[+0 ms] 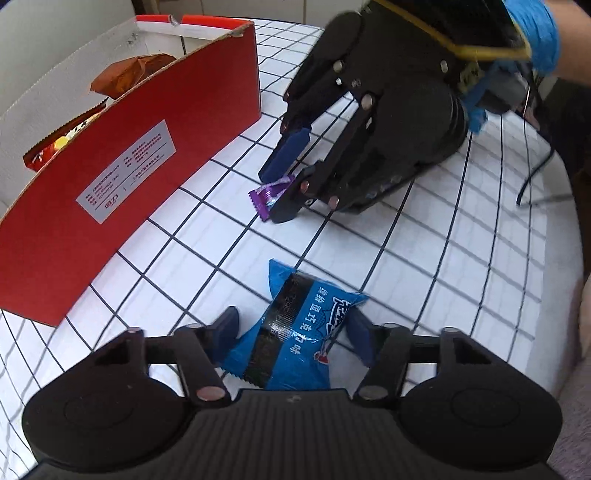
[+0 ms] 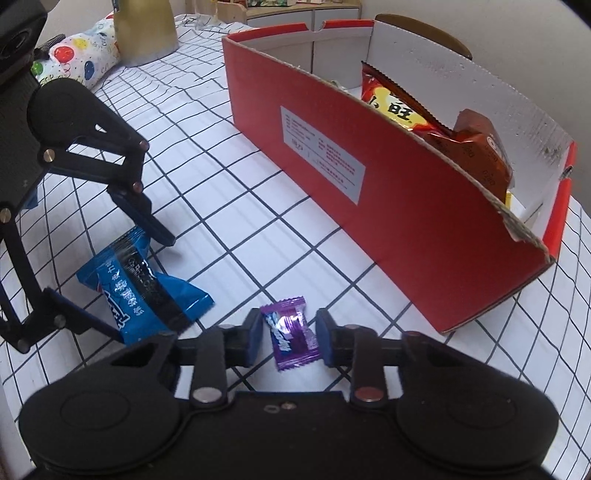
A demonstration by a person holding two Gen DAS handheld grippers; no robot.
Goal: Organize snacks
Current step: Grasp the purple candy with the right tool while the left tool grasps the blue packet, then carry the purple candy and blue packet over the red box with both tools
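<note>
Nearest to the left camera is the left gripper, its jaws half closed around the blue packet. The packet lies flat on the checked tablecloth, and its sides seem to touch both pads, so I judge that the grip is just forming. The right gripper stands low over the purple candy with narrow jaws. The candy is between the pads, but a thin gap shows on each side, so it is not pinched yet.

Both grippers point steeply down, because flat wrappers can be taken only from above. Both snacks lie near the long side of the red box, which already holds an orange bag and a brown packet (probably the place for these two also).

The right view shows the gaps beside the candy; in the left view one finger of the right gripper hides part of the candy. The left view alone shows the blue glove that holds that gripper. Only the right view shows the balloon-printed bag towards the far edge of the table.
</note>
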